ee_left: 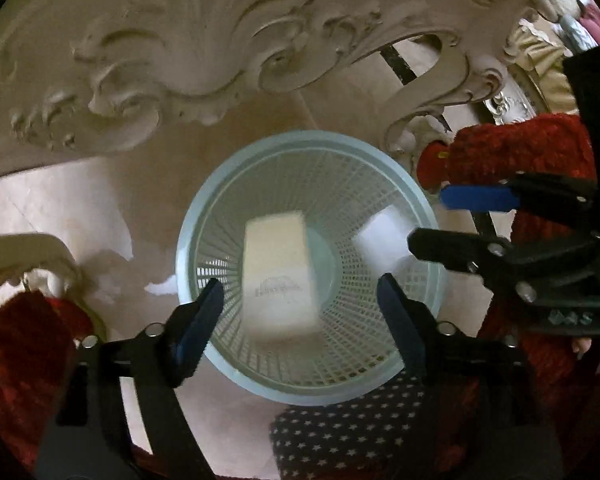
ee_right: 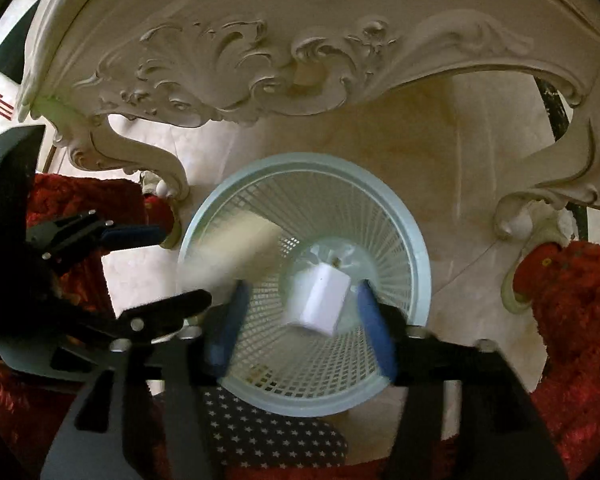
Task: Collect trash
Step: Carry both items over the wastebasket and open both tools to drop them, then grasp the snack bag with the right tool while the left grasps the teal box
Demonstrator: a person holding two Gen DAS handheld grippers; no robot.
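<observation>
I hold both claws over the pale blue mesh bin (ee_left: 420, 208) on the floor. My left claw (ee_left: 300, 312) gapes above a cream carton (ee_left: 278, 276); my right claw (ee_right: 300, 320) gapes around a white box (ee_right: 320, 300), apparently dropping. Next, I fetch more trash.

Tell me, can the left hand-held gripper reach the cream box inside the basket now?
Probably yes. The left hand-held gripper is open directly above the basket, and nothing lies between it and the cream box.

left gripper (ee_left: 300, 316), right gripper (ee_right: 300, 316) pointing steeply down, jaws apart.
</observation>
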